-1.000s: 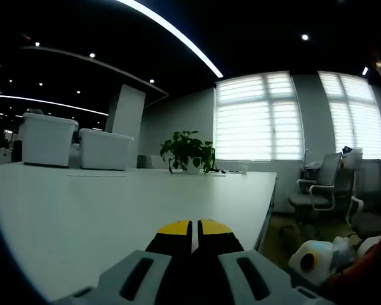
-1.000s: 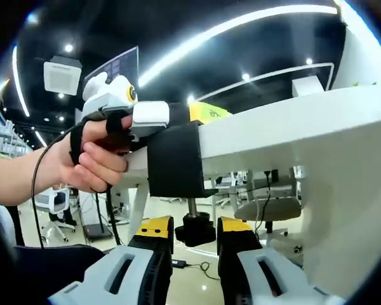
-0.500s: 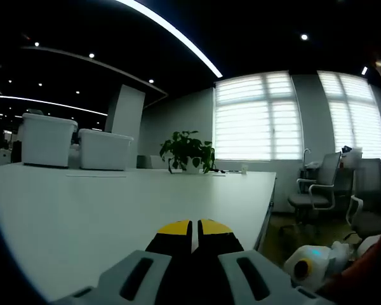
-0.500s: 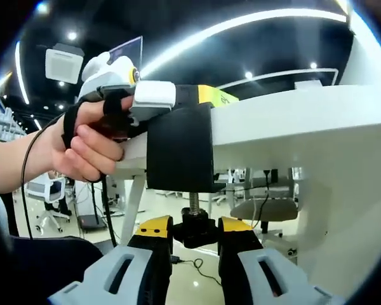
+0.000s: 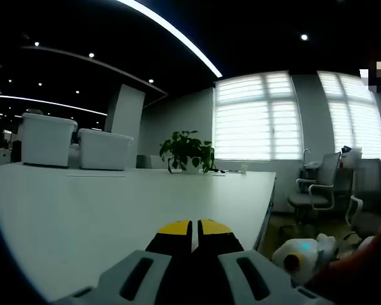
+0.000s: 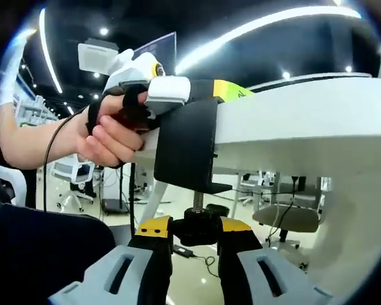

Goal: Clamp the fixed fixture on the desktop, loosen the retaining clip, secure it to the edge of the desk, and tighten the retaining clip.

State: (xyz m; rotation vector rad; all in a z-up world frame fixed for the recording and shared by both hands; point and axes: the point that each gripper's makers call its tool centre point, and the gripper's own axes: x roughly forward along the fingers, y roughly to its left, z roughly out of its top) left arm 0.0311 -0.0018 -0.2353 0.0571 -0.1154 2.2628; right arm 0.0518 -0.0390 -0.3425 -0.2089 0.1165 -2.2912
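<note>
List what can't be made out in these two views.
- Left gripper view: what the left hand-held gripper holds; its closed jaws hide it.
- Right gripper view: contact between the screw pad and the desk underside; the black clamp hides it.
- Right gripper view: whether the right hand-held gripper squeezes the knob or only flanks it.
- Left gripper view: items beside the plant; too small.

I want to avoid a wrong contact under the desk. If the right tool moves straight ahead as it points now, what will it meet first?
Most likely the black screw knob under the black clamp fixture. The right tool has that knob between its yellow tips already; whether they touch it is unclear. Beyond it is the threaded screw, then the clamp.
</note>
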